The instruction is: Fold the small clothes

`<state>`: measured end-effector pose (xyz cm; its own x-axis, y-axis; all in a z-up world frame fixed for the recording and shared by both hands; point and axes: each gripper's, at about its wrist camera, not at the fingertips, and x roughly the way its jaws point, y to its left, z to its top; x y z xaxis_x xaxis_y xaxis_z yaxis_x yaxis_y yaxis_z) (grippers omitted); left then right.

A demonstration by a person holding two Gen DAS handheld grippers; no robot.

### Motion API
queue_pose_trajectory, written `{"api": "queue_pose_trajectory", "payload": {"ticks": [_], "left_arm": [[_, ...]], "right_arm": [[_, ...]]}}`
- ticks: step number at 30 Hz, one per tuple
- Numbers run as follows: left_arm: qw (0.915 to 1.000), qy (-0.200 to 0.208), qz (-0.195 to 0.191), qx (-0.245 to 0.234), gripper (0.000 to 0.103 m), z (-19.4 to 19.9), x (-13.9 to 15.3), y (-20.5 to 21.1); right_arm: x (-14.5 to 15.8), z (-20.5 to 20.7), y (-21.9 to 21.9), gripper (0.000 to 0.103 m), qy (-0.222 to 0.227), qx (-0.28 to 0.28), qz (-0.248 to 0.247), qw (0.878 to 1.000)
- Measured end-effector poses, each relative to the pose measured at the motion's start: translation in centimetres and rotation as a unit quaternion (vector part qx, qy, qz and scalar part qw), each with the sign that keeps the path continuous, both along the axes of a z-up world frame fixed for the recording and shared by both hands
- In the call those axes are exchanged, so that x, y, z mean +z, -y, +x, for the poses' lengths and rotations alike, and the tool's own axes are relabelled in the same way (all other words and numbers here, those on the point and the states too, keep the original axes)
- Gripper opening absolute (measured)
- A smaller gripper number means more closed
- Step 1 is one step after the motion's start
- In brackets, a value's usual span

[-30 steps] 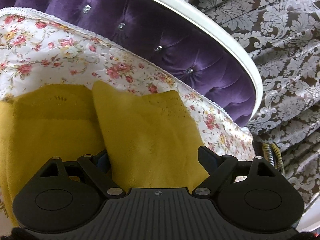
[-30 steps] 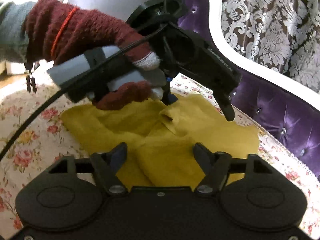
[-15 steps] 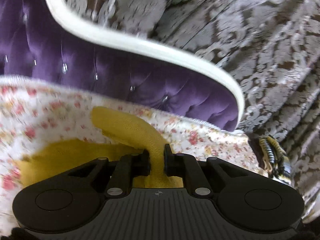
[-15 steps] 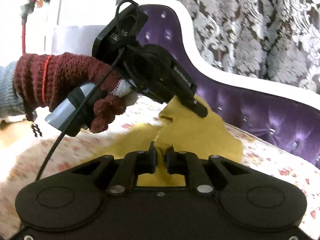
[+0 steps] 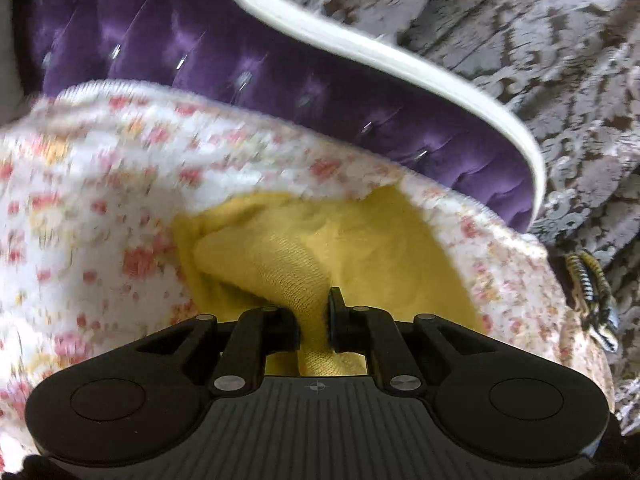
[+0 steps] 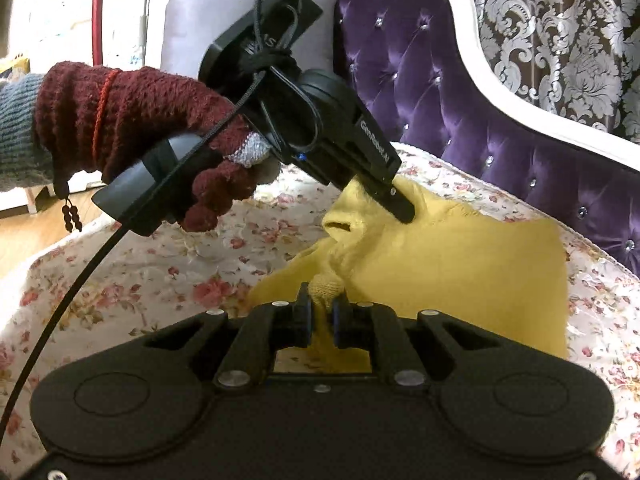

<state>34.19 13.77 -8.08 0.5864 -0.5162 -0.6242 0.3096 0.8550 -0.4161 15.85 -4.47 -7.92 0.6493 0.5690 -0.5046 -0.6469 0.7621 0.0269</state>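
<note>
A small mustard-yellow knitted garment [image 6: 460, 264] lies on a floral bedspread [image 6: 160, 280]. In the left wrist view my left gripper [image 5: 314, 322] is shut on a bunched fold of the yellow garment [image 5: 360, 240], which rises off the bedspread between the pads. In the right wrist view my right gripper [image 6: 320, 316] is shut on another pinched bit of the garment's near edge. That view also shows the left gripper [image 6: 400, 208], held by a hand in a dark red knit glove [image 6: 140, 120], its fingers pinching the garment's far left part and lifting it.
A purple tufted headboard [image 6: 460, 100] with a white frame [image 5: 400, 64] runs behind the bedspread [image 5: 100, 200]. Patterned grey-brown curtains [image 5: 540, 60] hang beyond it. A black cable [image 6: 80, 272] trails from the left gripper. A striped tassel [image 5: 588, 284] hangs at the bed's right edge.
Both grippers went from open over the flat garment to shut on pinched folds. Both then lifted and pulled the cloth, and the garment has bunched up between them.
</note>
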Motion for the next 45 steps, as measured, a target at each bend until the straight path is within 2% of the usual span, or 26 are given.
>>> {"api": "queue_pose_trajectory", "payload": {"ticks": [2,4,5,7,8,9,12,13,14,15,17,18,19,20,22,26,29,31,32,34,36,40,42,45], "left_arm": [[0.9991,0.036,-0.011,-0.018,0.012,-0.2,1.8,0.1],[0.998,0.057,0.008,-0.026,0.012,0.1,2.5,0.6],[0.9979,0.051,0.032,-0.024,0.016,0.5,2.0,0.9],[0.9965,0.018,0.081,-0.01,0.017,1.5,0.2,1.4],[0.9952,-0.007,0.097,-0.007,0.021,2.0,-0.8,1.5],[0.9948,-0.015,0.1,-0.002,0.025,2.0,-1.5,1.3],[0.9947,-0.004,0.102,0.011,0.036,1.3,-1.5,0.4],[0.9931,-0.005,0.116,0.017,0.042,1.1,-1.3,0.1],[0.9913,-0.006,0.129,0.024,0.044,1.0,-1.1,-0.1],[0.9893,-0.005,0.142,0.032,0.044,0.8,-0.7,-0.5],[0.984,0.014,0.168,0.059,0.044,0.4,0.5,-1.0],[0.9814,0.029,0.175,0.073,0.044,0.2,1.2,-1.0],[0.9802,0.046,0.174,0.082,0.047,0.1,2.0,-0.7],[0.9805,0.056,0.17,0.081,0.055,0.3,2.5,-0.3],[0.9812,0.073,0.166,0.066,0.062,0.8,3.2,1.2],[0.979,0.076,0.186,0.032,0.062,3.0,2.4,5.0],[0.9784,0.062,0.194,0.035,0.063,5.1,0.6,6.9],[0.9754,0.04,0.211,0.051,0.066,6.3,-0.9,7.3],[0.9729,0.031,0.221,0.06,0.08,6.8,-1.9,7.2],[0.9688,0.036,0.234,0.073,0.094,7.3,-2.7,7.0],[0.9682,0.036,0.237,0.07,0.095,7.5,-2.7,6.9],[0.9702,0.041,0.229,0.068,0.093,5.6,-0.2,5.9],[0.9743,0.057,0.208,0.064,0.093,3.5,1.2,5.2],[0.9798,0.058,0.182,0.06,0.093,-0.2,2.4,3.9]], "right_arm": [[0.7,-0.3,0.4,0.016,0.011,-0.007,0.012,1.0],[1.1,-0.2,0.2,0.022,0.011,-0.012,0.021,1.0],[0.8,0.2,-0.3,0.027,0.005,-0.011,0.02,1.0],[-0.1,0.7,-1.5,0.028,-0.02,0.003,0.002,1.0],[-0.5,0.7,-1.8,0.032,-0.032,0.013,-0.005,0.999],[-0.6,0.5,-1.6,0.033,-0.035,0.018,0.003,0.999],[0.3,0.7,1.0,0.038,-0.063,0.028,0.066,0.995],[0.8,1.0,2.3,0.043,-0.069,0.021,0.087,0.994],[1.2,1.3,3.4,0.051,-0.07,0.01,0.101,0.992],[1.6,2.0,4.5,0.056,-0.069,-0.005,0.109,0.992],[2.1,3.6,6.8,0.075,-0.066,-0.045,0.118,0.99],[2.2,4.7,7.7,0.076,-0.063,-0.066,0.117,0.989],[2.3,6.1,8.4,0.076,-0.06,-0.091,0.11,0.988],[2.2,7.4,8.8,0.077,-0.057,-0.114,0.099,0.987],[1.7,10.3,9.0,0.081,-0.059,-0.146,0.09,0.983],[-0.6,16.1,8.7,0.084,-0.093,-0.188,0.081,0.974],[-2.7,17.7,8.9,0.084,-0.126,-0.204,0.076,0.968],[-3.7,17.8,9.6,0.085,-0.143,-0.216,0.08,0.962],[-4.2,17.8,9.9,0.086,-0.15,-0.223,0.086,0.959],[-4.6,17.9,10.2,0.088,-0.156,-0.23,0.097,0.956],[-4.8,17.8,10.6,0.088,-0.161,-0.232,0.109,0.953],[-3.5,16.8,11.1,0.087,-0.154,-0.229,0.116,0.954],[-2.2,15.1,11.1,0.087,-0.131,-0.221,0.115,0.959],[-0.9,11.9,9.9,0.087,-0.095,-0.182,0.092,0.974]]}}
